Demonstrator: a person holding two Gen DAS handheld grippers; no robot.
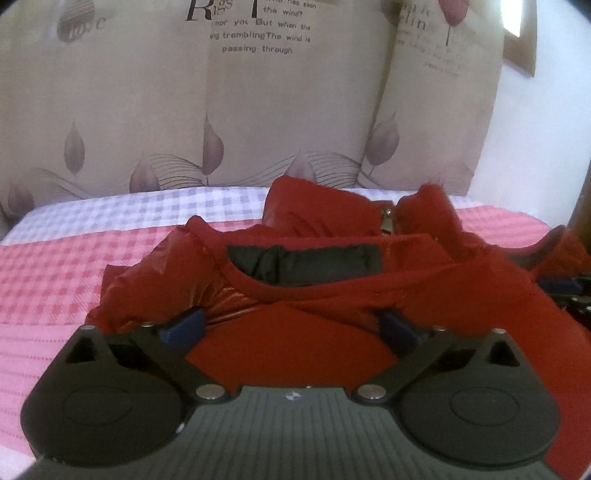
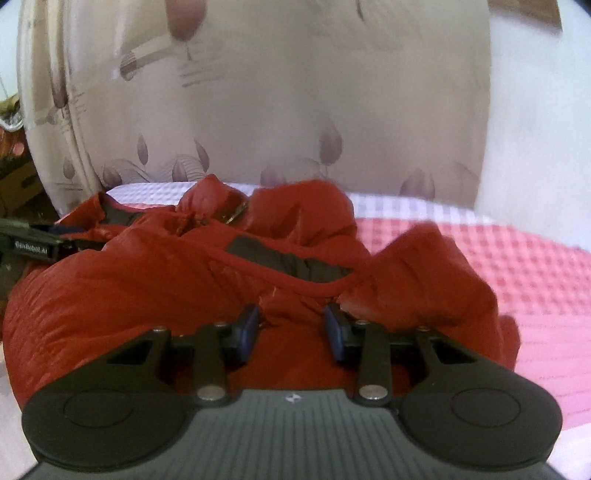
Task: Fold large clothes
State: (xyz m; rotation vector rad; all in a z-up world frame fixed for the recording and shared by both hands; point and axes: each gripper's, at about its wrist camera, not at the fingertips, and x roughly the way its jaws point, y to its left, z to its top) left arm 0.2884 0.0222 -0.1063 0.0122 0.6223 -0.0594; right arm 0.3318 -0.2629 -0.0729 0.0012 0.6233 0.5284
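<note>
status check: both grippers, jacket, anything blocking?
Left gripper open wide, red jacket fabric between its fingers, not pinched. Right gripper part-closed on a jacket fold, grip unclear. Jacket bunched on checked bedspread. Nothing blocking.

Jacket (image 1: 288,354) hem under tongs, curtain print (image 1: 258,33) cropped (top edge)

The red puffer jacket (image 1: 295,339) is slick synthetic cloth, glossy where it creases, with a matt black lining (image 1: 306,264) and a metal zipper pull (image 1: 388,221). The bedspread (image 1: 55,295) is woven checked cloth — textured, matt. The beige printed fabric (image 1: 147,110) behind looks smooth. Both grippers are matt black plastic — shiny metal pins at the joints.
</note>
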